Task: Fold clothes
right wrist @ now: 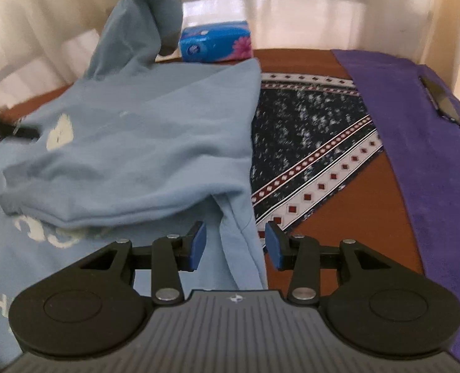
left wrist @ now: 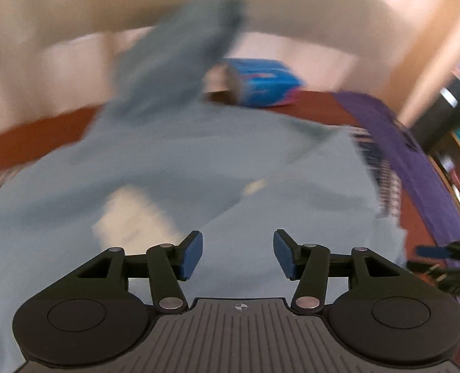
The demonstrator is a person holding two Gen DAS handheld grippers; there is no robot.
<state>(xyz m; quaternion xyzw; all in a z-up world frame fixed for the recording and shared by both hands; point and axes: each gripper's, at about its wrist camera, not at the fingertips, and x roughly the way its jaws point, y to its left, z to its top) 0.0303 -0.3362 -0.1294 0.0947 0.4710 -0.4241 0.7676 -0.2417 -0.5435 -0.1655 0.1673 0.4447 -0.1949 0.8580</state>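
Sweatshirt (right wrist: 130, 143) lies lengthwise, sleeve raised.

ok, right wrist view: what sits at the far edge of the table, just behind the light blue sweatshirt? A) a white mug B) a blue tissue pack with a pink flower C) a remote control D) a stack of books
B: a blue tissue pack with a pink flower printed on it sits at the back of the table, just beyond the light blue sweatshirt and beside its raised sleeve.
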